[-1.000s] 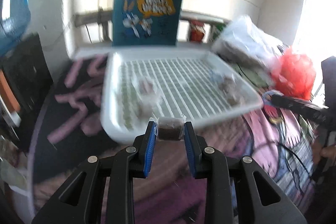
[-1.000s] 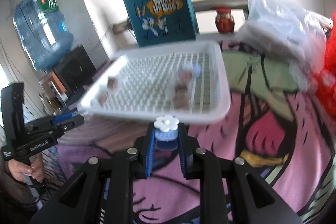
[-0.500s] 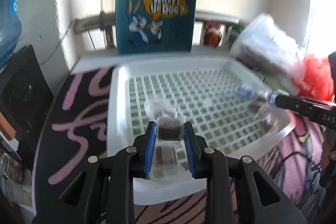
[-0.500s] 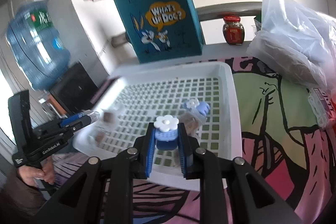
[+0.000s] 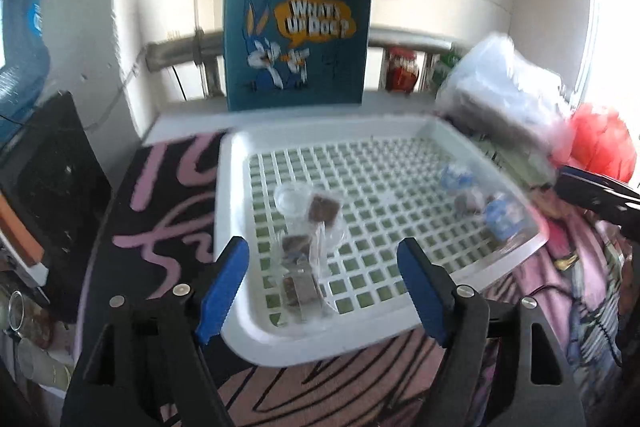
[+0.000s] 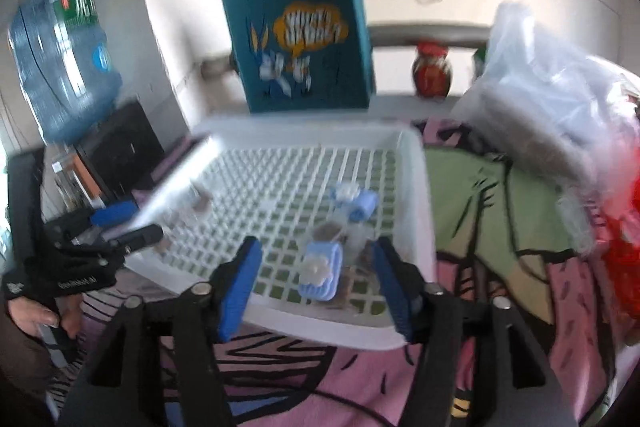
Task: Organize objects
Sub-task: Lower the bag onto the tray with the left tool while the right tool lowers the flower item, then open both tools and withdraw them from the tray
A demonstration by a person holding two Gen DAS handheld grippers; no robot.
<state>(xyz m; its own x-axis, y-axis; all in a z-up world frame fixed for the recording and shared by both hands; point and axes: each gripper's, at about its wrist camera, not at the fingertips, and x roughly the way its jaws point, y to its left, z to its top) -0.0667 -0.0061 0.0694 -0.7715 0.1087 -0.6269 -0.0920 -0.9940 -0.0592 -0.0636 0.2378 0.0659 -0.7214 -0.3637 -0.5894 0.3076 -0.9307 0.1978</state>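
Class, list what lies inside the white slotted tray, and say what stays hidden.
Inside the tray: clear-wrapped brown snacks on one side, blue flower clips and more wrapped pieces on the other. Blur and wrappers hide details; only green cloth shows underneath.

Ahead of the right gripper (image 6: 316, 285), motion blur smears the lettering on the teal bag (image 6: 298, 39) so we cannot read it, and the brown packets (image 6: 348, 287) beside the blue clip (image 6: 320, 273) lose their outlines. Right of the left gripper (image 5: 322, 287), the clear plastic bag (image 5: 500, 99) hides its contents from us.
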